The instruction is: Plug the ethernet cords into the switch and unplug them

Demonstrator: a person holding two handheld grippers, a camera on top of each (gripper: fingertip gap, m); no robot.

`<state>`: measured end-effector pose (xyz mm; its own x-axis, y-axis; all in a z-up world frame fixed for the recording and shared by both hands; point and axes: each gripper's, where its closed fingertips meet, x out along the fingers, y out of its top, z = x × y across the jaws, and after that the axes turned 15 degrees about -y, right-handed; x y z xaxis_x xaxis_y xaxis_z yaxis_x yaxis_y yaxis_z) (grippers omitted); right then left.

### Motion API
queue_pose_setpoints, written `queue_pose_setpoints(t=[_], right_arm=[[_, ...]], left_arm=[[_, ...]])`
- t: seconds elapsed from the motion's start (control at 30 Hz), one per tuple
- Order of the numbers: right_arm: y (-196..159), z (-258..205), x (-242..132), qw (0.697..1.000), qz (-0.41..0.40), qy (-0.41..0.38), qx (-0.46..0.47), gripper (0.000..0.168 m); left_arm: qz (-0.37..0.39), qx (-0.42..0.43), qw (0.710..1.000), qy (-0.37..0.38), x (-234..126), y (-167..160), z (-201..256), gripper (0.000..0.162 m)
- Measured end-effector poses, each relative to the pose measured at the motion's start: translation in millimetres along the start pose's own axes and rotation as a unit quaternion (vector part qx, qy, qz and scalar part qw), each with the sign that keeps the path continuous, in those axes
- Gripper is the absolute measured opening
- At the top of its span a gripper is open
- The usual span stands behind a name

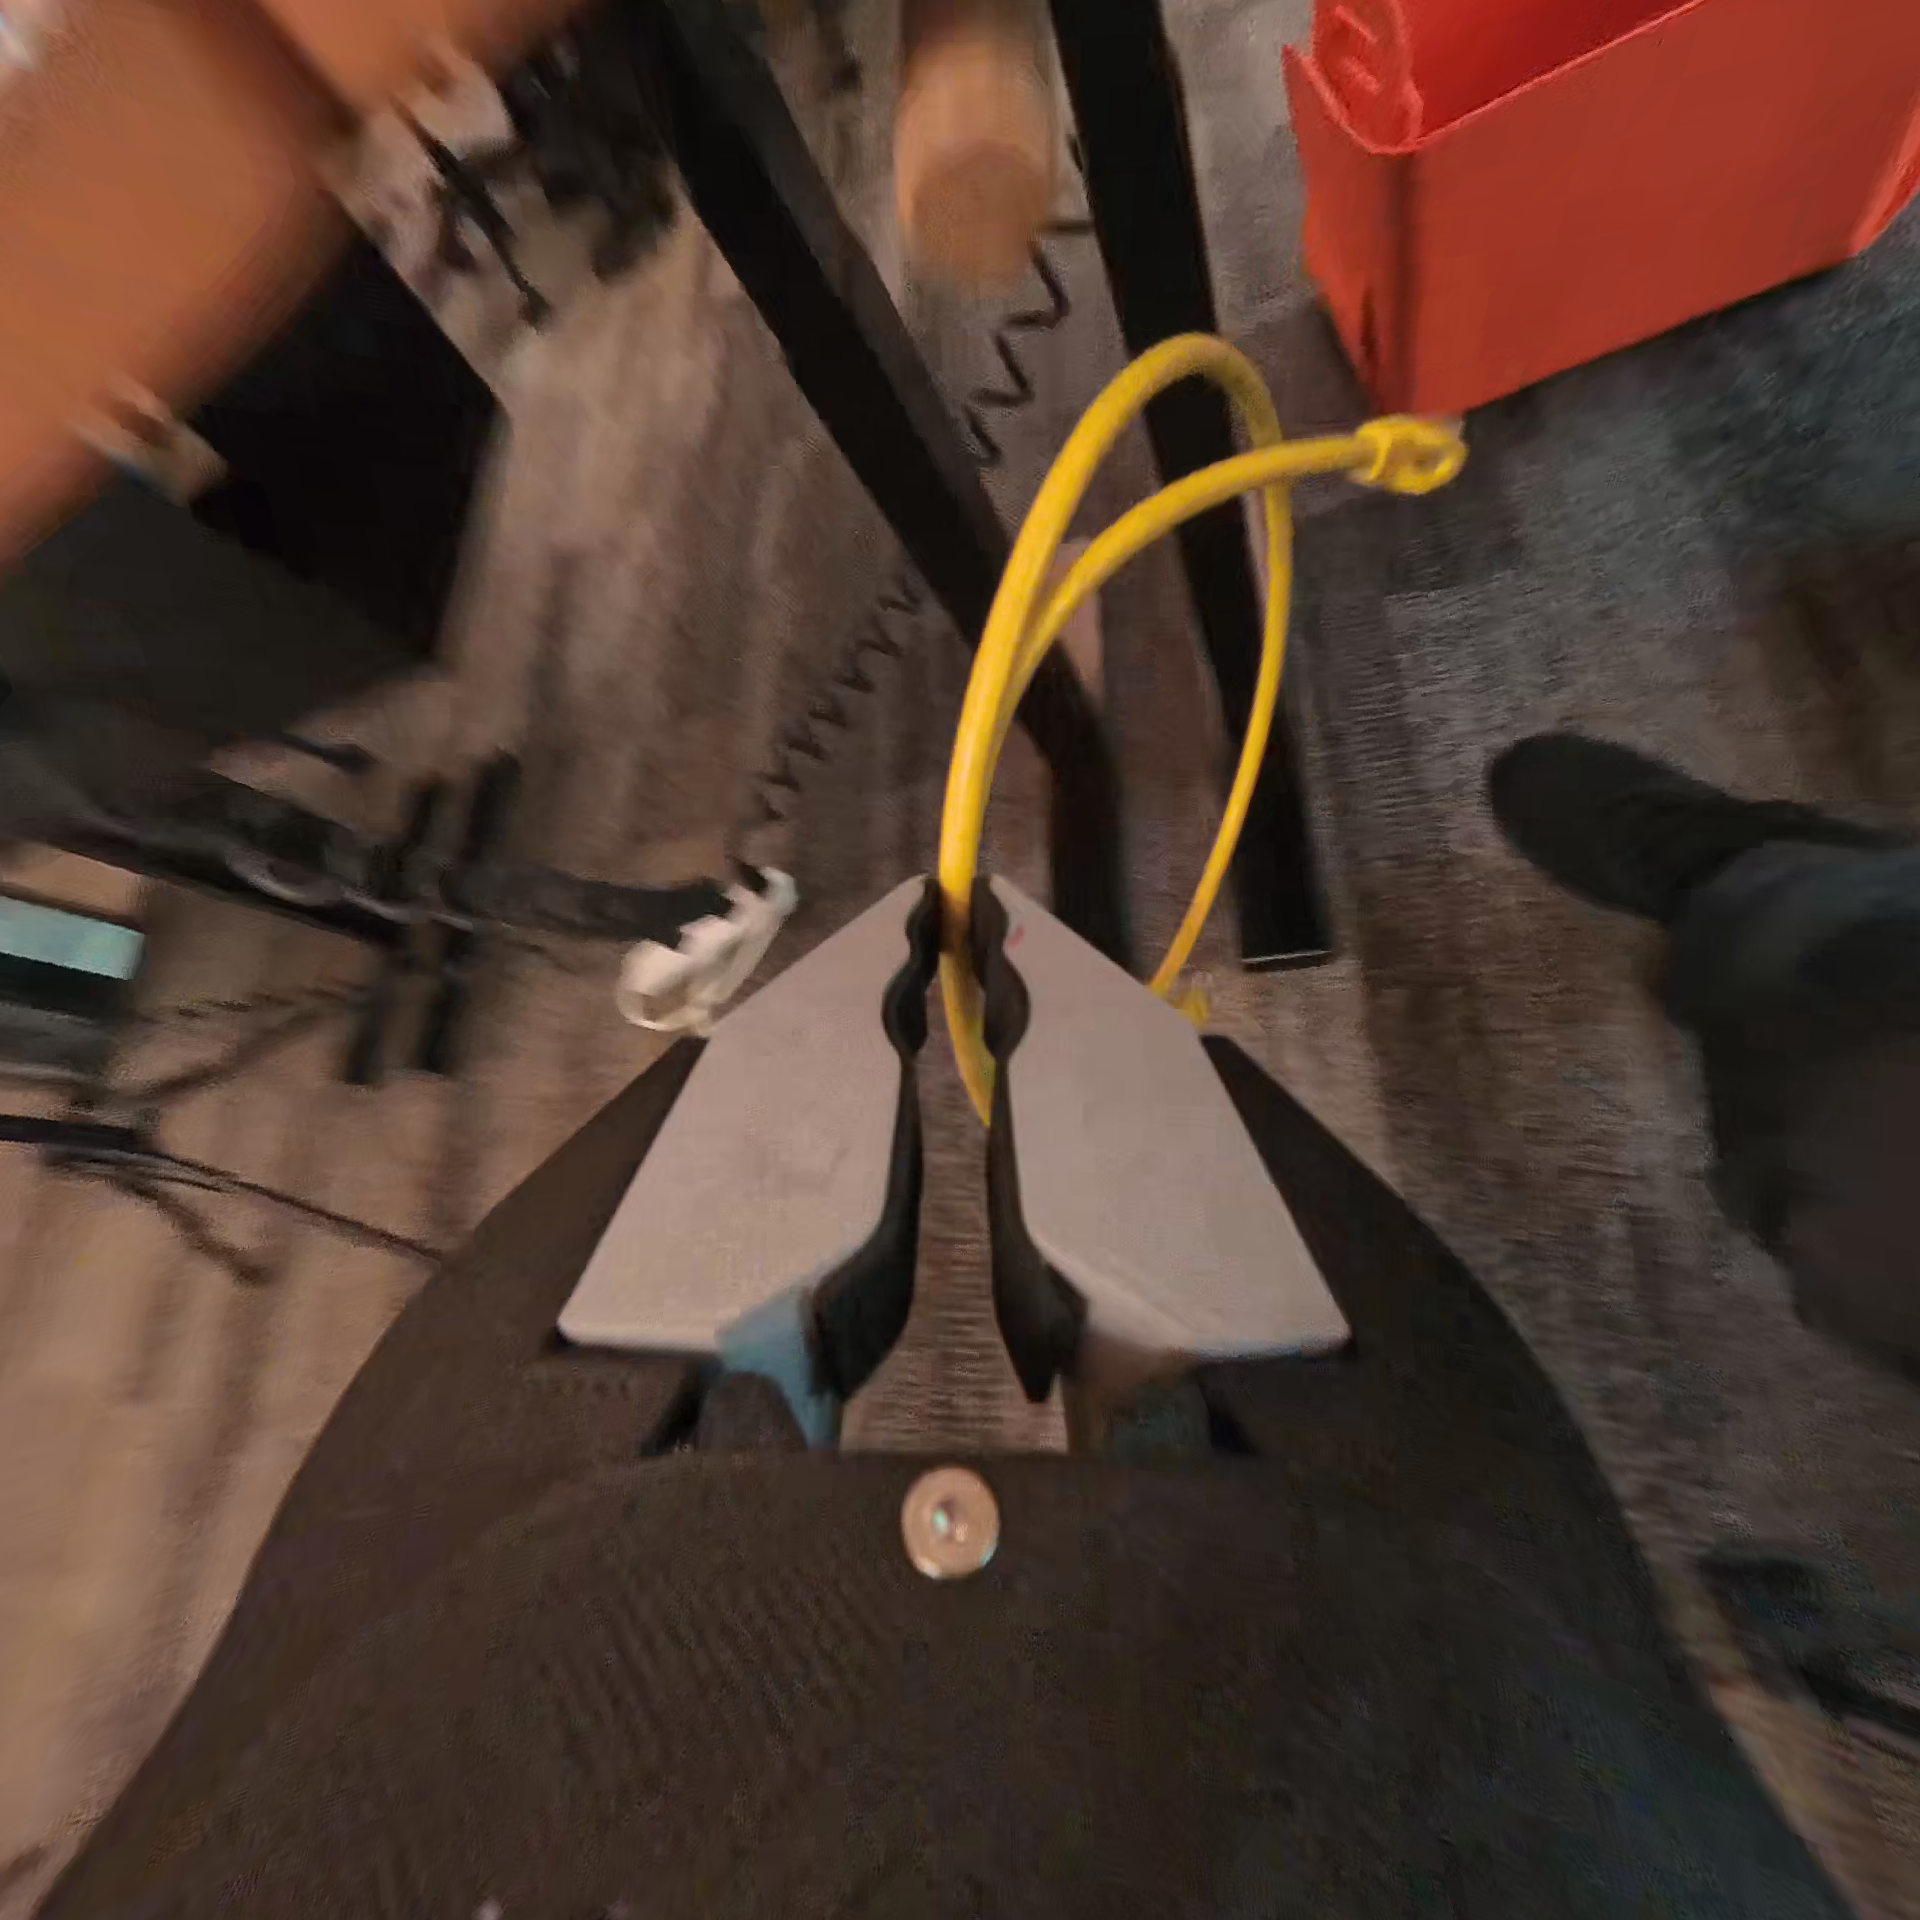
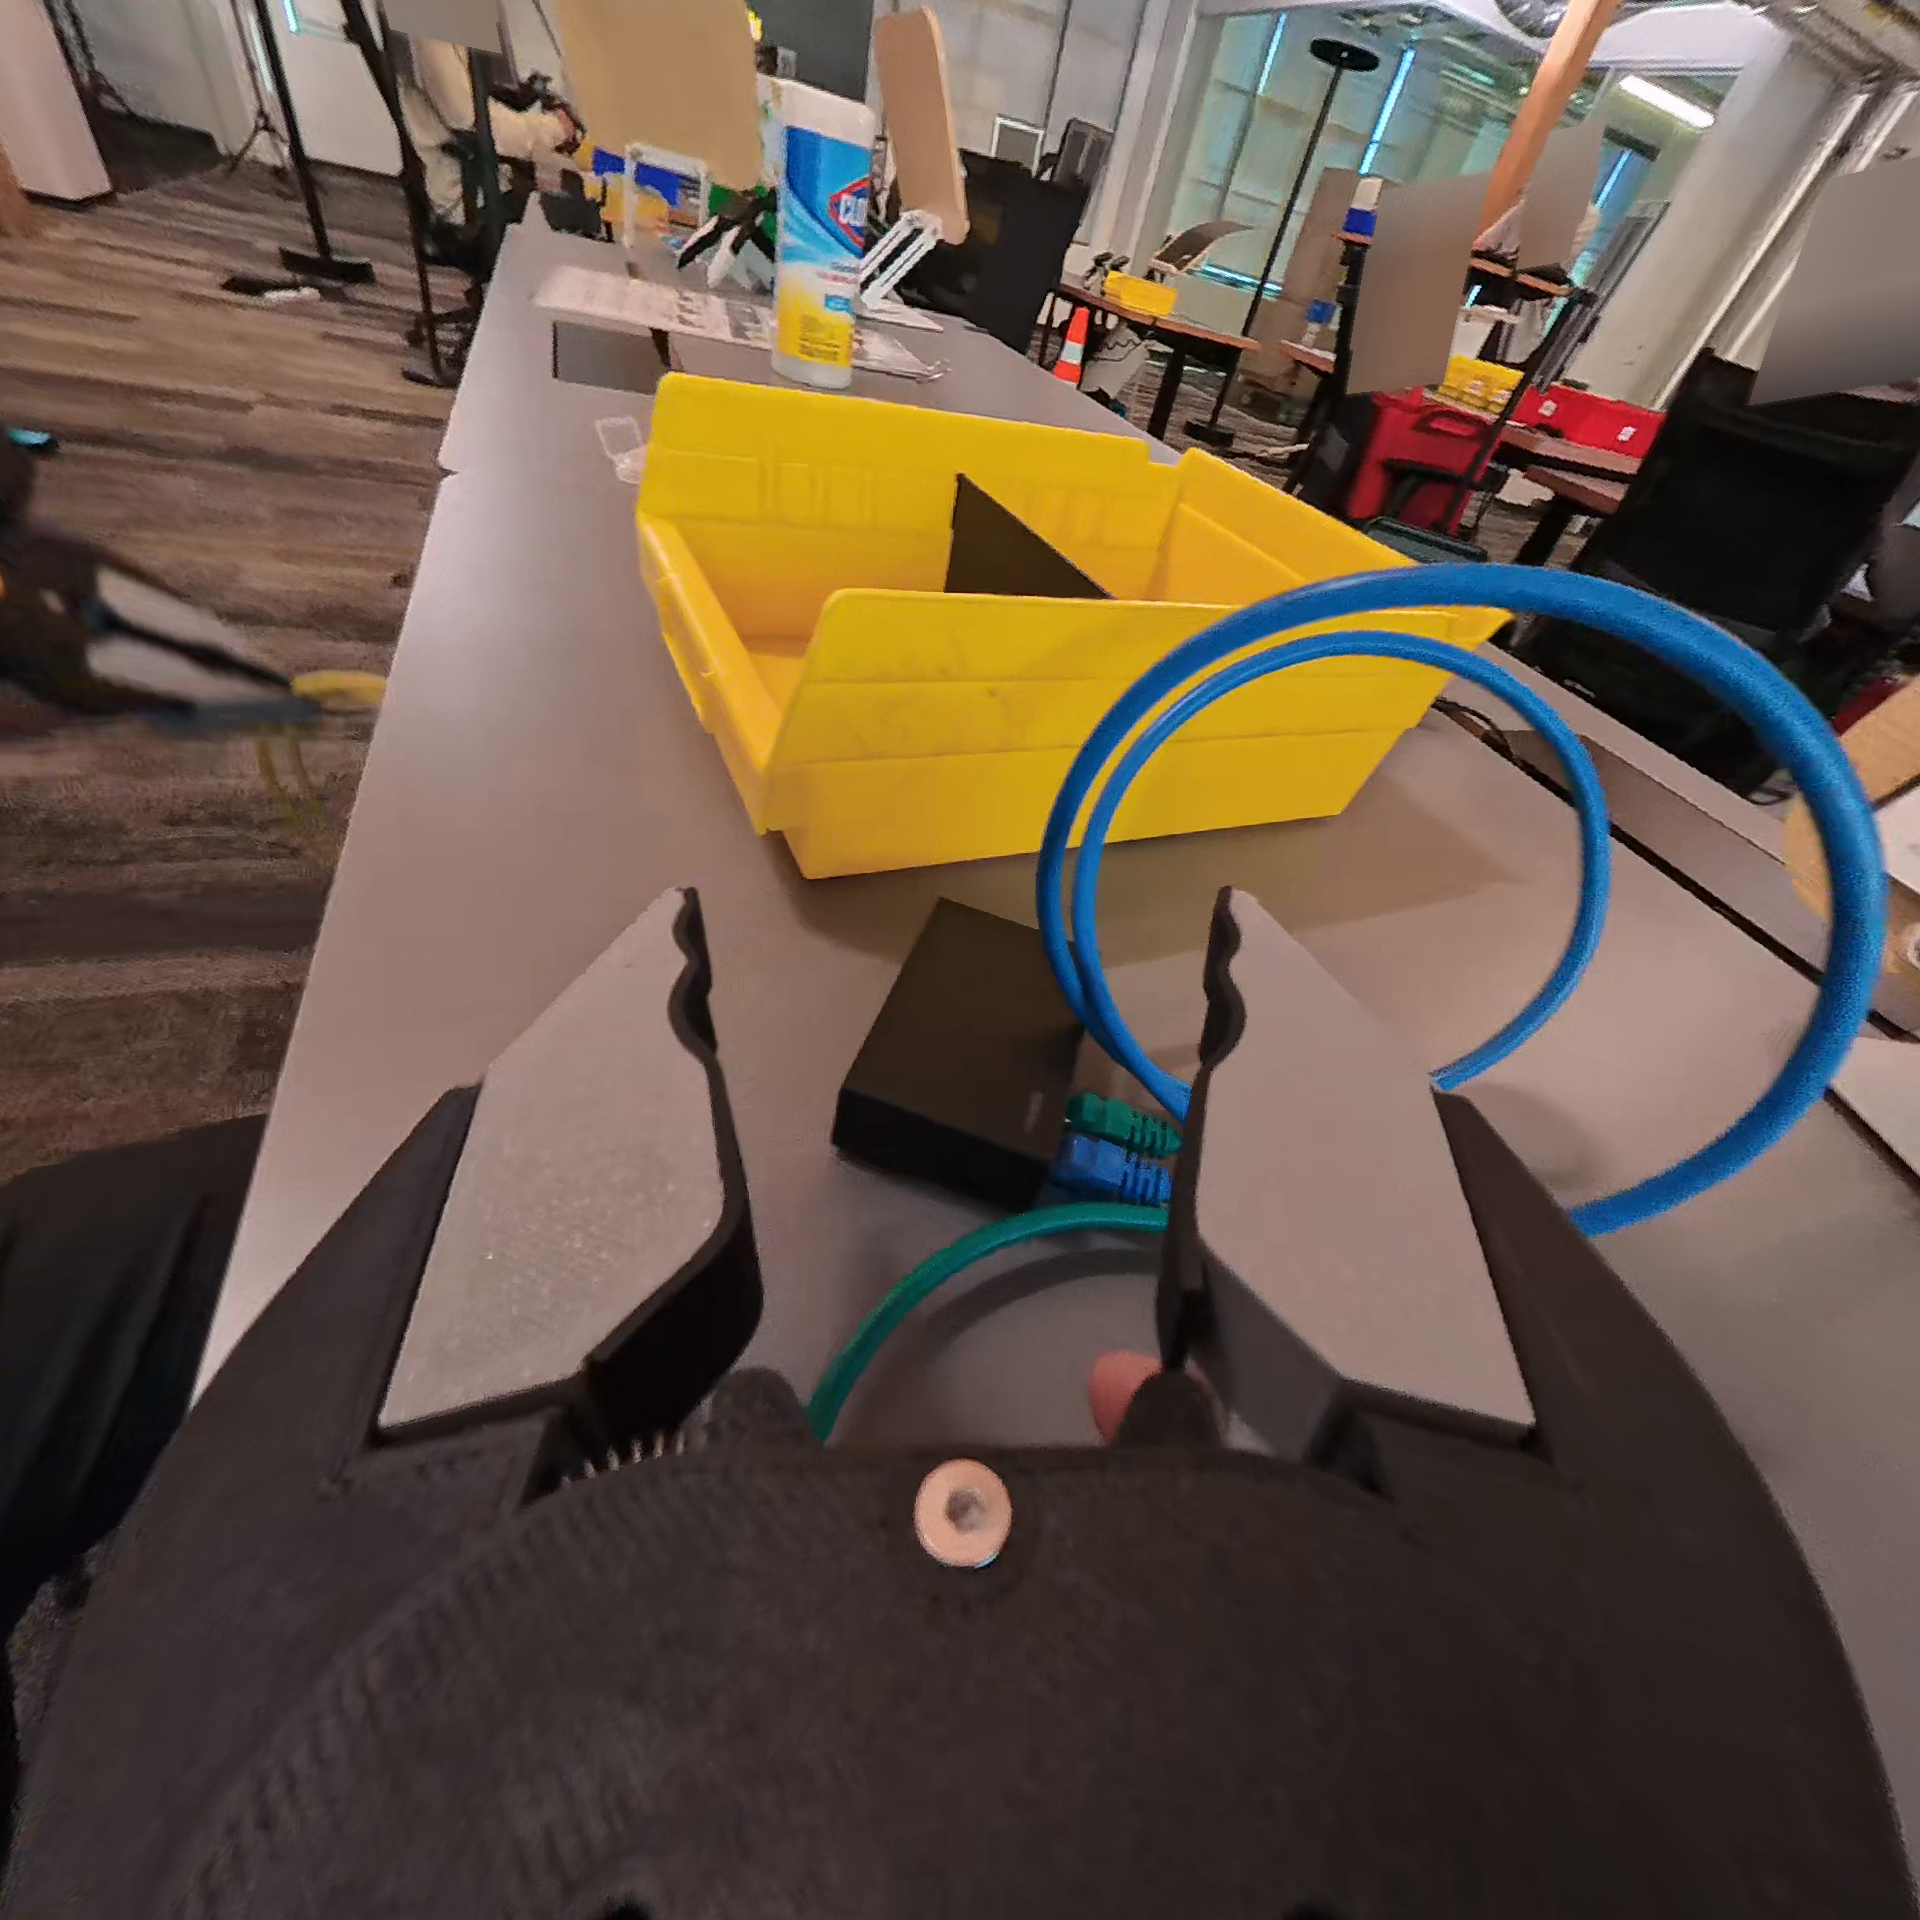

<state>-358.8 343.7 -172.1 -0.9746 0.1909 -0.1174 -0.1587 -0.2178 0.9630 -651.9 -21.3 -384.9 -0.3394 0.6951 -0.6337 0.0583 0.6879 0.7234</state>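
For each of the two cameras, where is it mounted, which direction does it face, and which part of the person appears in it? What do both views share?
Left wrist view: sits on the left claw, faces down at the carpet; claw shut on the yellow ethernet cord; a dark shoe shows.
Right wrist view: sits on the open right claw, faces along the grey table toward the black switch, blue cord, green cord and yellow bin.
Shared: the left claw, blurred, at the far left of the right view.

open-plan lab: worktables, tripods
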Motion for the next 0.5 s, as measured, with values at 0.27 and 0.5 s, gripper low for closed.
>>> queue_pose_setpoints(t=[0.27,0.5], right_arm=[[6,-22,-9,0.998,0.02,0.003,-0.06,0.093],[8,-24,-11,0.999,0.019,0.014,-0.04,0.092]], left_arm=[[0.03,0.127,0.986,0.102,-115,152,39,0.004],[0.065,0.157,0.975,0.143,-169,222,66,0.003]])
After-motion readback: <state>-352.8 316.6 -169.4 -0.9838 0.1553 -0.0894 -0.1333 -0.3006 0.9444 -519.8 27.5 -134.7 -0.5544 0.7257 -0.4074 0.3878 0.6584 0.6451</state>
